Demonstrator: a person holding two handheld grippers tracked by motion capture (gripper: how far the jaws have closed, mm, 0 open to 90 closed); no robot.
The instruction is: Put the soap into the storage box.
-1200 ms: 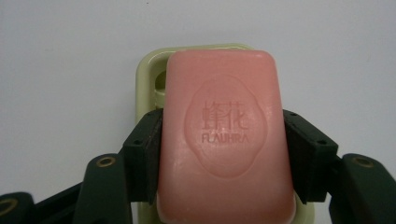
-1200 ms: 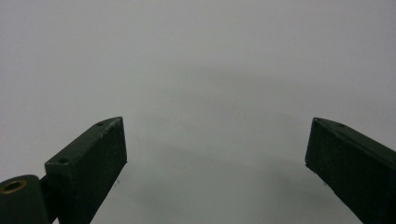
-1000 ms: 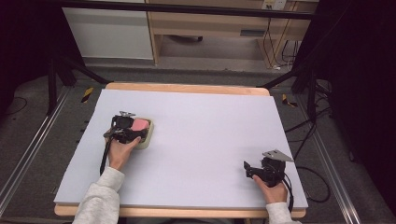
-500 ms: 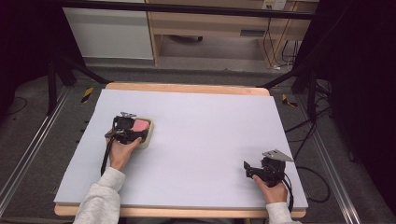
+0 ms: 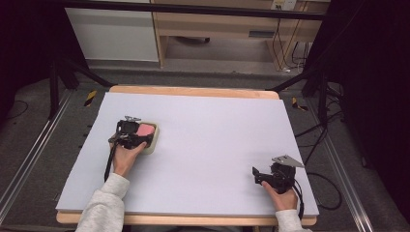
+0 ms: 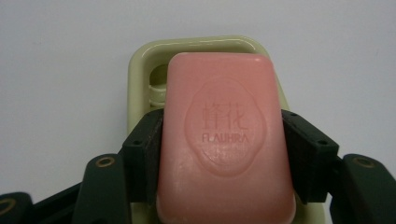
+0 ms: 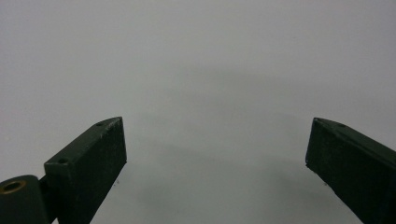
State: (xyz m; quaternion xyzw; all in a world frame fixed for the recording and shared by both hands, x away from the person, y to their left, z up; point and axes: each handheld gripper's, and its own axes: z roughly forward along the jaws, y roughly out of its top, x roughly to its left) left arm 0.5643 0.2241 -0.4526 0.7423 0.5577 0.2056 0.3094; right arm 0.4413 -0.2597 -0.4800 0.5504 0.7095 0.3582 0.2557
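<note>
Left gripper view is showing the left gripper point(image 6: 222, 154) clamping a pink soap bar point(image 6: 224, 140) between its 2 jaws, the bar lying just over a pale green soap dish point(image 6: 140, 84) directly ahead. In the high view, the right gripper point(image 5: 255, 174) is resting on the white table point(image 5: 217, 140) well apart, jaws spread wide and gripping nothing.

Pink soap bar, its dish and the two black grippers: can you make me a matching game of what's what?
Things:
1. pink rectangular soap bar
2. pale green plastic soap dish
3. left gripper
4. right gripper

States:
A. jaws wide apart over bare white table
B. clamped between black jaws
C. lies under the soap
D. shut on the soap

Pairs: 1-B, 2-C, 3-D, 4-A
</note>
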